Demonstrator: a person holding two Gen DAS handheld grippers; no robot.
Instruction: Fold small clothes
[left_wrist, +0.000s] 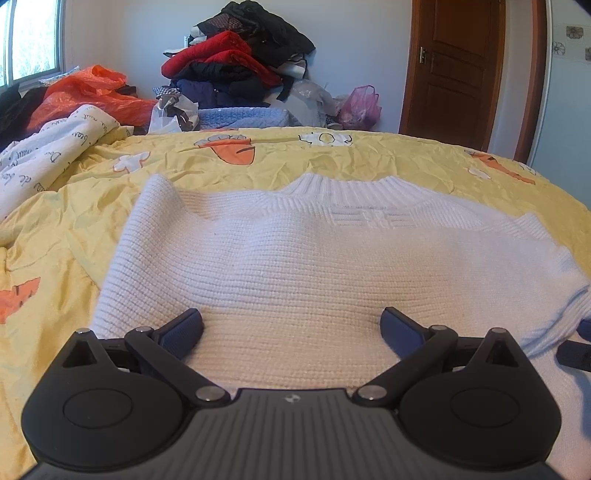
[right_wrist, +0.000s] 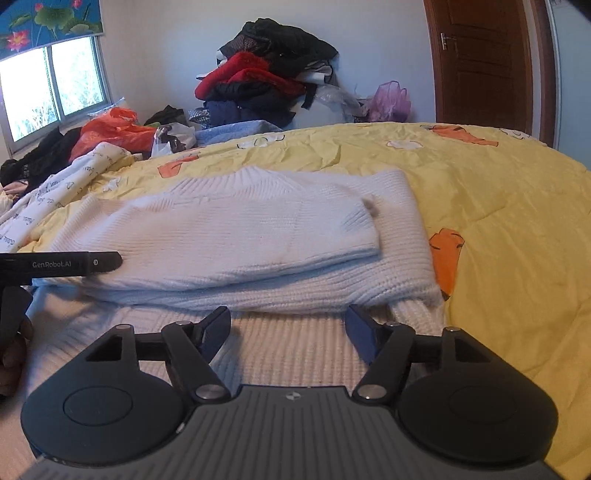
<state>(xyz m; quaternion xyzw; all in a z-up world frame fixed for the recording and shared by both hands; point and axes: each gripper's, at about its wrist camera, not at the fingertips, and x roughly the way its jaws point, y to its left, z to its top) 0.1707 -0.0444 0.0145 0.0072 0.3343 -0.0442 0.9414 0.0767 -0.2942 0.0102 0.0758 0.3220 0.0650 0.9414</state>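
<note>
A white knitted sweater (left_wrist: 295, 251) lies flat on the yellow bedspread (left_wrist: 369, 158), its ribbed collar at the far side. In the right wrist view the sweater (right_wrist: 236, 236) has a sleeve folded across its body. My left gripper (left_wrist: 291, 325) hovers low over the sweater's near part, jaws wide apart with only flat knit between them. My right gripper (right_wrist: 288, 325) stands open over the near hem, just short of the folded edge, nothing pinched. The left gripper's body (right_wrist: 59, 264) reaches in from the left edge of the right wrist view, with a hand below it.
A tall pile of red, black and dark clothes (left_wrist: 240, 62) rises behind the bed. Orange plastic bags (left_wrist: 88, 96) and a white printed quilt (left_wrist: 55, 147) lie at the left. A pink bag (left_wrist: 360, 105) and a brown door (left_wrist: 454, 70) are at the right.
</note>
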